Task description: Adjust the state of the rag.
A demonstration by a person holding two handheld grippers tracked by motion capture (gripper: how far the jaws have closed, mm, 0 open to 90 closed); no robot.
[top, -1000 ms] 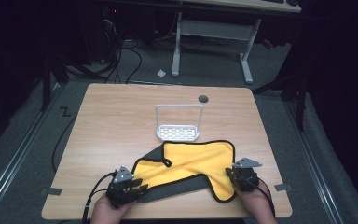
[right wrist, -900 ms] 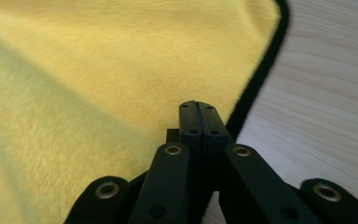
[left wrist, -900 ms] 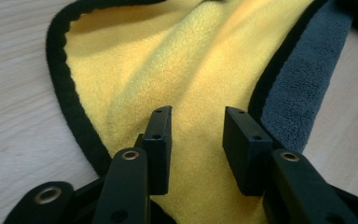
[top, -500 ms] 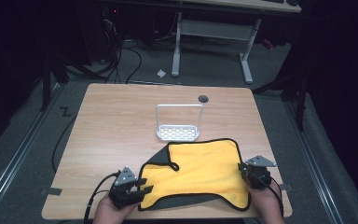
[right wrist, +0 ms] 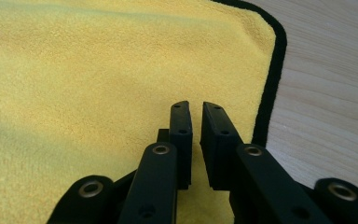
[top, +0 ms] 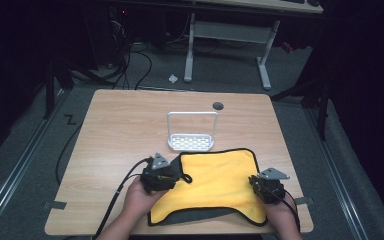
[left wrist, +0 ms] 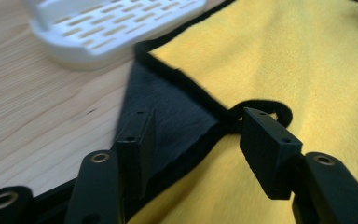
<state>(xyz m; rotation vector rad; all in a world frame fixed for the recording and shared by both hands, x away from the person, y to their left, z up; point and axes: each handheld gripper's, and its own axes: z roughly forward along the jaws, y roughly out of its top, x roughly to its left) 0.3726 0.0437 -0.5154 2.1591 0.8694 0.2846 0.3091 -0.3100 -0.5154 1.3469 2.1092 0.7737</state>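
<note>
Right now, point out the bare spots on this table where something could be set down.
Bare wood spans the far table behind the white rack, plus the left strip beside the left gripper. A narrow strip runs right of the yellow cloth. The near middle is crowded by cloth and the right gripper.

Wood table [top: 130, 125], yellow cloth [top: 220, 180] with black edging spread flat on the near half, dark underside showing along its near edge. Left gripper [top: 167, 172] sits at the cloth's left corner, by a small black loop [top: 185, 177]. Right gripper [top: 265, 187] at the cloth's right edge. White rack [top: 191, 142] with a hoop handle just beyond the cloth. Dark round hole [top: 218, 106] near the far edge.
</note>
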